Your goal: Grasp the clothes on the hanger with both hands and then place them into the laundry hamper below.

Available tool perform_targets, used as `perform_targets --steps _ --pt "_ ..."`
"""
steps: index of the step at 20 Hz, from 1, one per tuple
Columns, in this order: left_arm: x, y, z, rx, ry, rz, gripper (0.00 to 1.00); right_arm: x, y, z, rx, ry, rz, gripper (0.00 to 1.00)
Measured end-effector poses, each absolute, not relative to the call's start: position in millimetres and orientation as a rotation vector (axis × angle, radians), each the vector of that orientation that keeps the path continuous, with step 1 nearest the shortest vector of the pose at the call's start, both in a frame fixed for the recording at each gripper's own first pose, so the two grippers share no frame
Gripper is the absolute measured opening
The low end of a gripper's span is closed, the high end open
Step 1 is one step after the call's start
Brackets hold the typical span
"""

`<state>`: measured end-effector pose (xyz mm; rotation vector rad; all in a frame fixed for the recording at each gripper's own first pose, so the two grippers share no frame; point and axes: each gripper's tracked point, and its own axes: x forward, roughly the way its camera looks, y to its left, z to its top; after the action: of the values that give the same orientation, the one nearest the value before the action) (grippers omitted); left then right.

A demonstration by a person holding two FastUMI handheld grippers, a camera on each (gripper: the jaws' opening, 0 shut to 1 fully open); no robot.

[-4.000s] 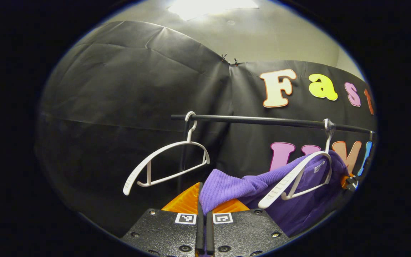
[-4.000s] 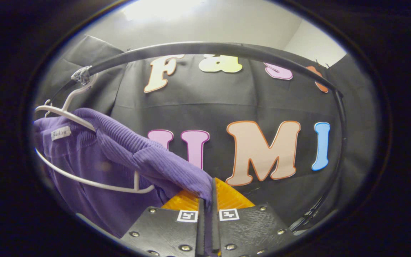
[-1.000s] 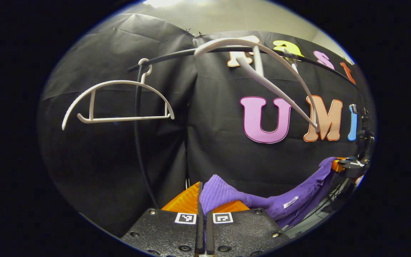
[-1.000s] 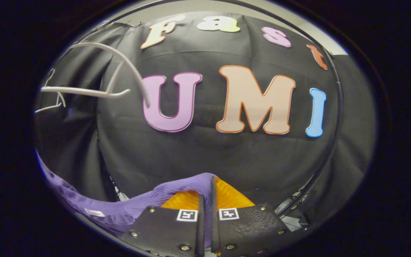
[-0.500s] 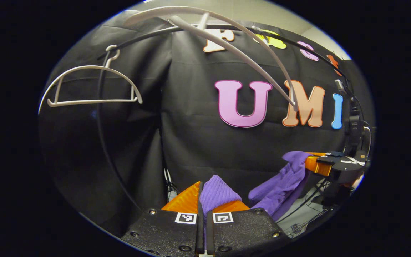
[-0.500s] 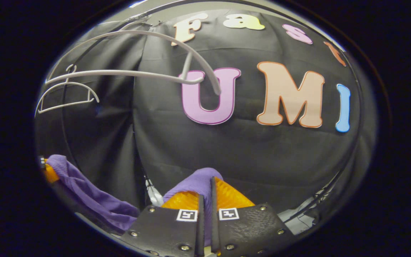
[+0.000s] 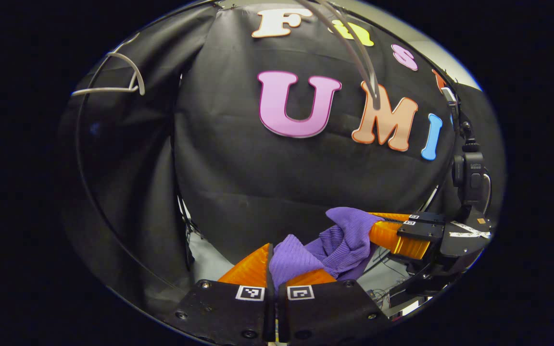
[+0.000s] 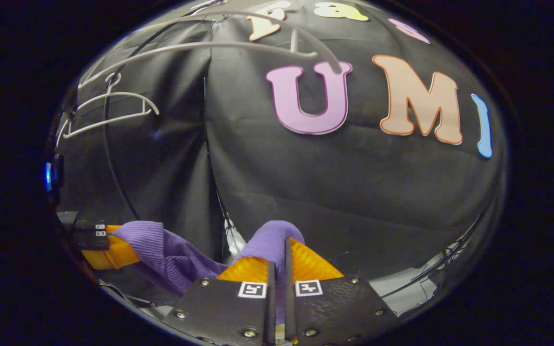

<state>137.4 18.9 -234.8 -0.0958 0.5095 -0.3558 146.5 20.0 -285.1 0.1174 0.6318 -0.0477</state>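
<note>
A purple ribbed garment (image 7: 334, 240) hangs slack between my two grippers, off its hanger. In the left gripper view my left gripper (image 7: 273, 266) is shut on one bunched end of it, and the right gripper (image 7: 378, 226) shows at the right, clamped on the other end. In the right gripper view my right gripper (image 8: 277, 259) is shut on a fold of the garment (image 8: 171, 252), and the left gripper (image 8: 113, 245) holds the far end at the lower left. The bare white hanger (image 8: 238, 45) that held it hangs overhead. The hamper is hidden below.
A second empty white hanger (image 8: 108, 113) hangs on the black rail (image 8: 113, 158) at the left. The rack's upright pole (image 7: 82, 163) curves down the left side. Pale floor (image 7: 205, 262) with cables shows beneath the wall cloth.
Both grippers have dropped well below the rail with the garment, which slid off the hanger. The two grippers have come closer together, so the cloth now bunches between them.
</note>
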Motion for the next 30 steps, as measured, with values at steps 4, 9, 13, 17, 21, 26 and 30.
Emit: perform_targets --steps 4,9,13,17,21,26,30 --pt "132.1 11.9 -272.8 -0.109 0.61 -0.376 0.03 130.2 26.8 -323.3 0.12 0.714 -0.029 0.07" --pt "115.0 4.7 -317.0 -0.091 0.723 -0.417 0.03 99.9 43.2 -365.7 0.14 0.813 -0.001 0.08" --pt "98.3 7.1 -348.3 -0.064 0.803 -0.433 0.04 83.2 53.3 -389.6 0.15 0.875 0.019 0.08" --pt "82.0 14.0 -380.9 -0.062 0.904 -0.424 0.04 78.1 59.9 -397.1 0.161 0.903 0.032 0.08" --pt "64.8 21.7 -411.5 -0.044 0.993 -0.408 0.07 78.5 59.2 -397.0 0.164 0.908 0.026 0.08" --pt "50.7 25.4 -426.8 -0.028 1.047 -0.409 0.07 77.2 57.7 -394.7 0.172 0.917 -0.004 0.08" --pt "51.1 20.8 -424.9 -0.056 1.045 -0.414 0.19 77.7 55.9 -393.6 0.18 0.923 -0.023 0.08"
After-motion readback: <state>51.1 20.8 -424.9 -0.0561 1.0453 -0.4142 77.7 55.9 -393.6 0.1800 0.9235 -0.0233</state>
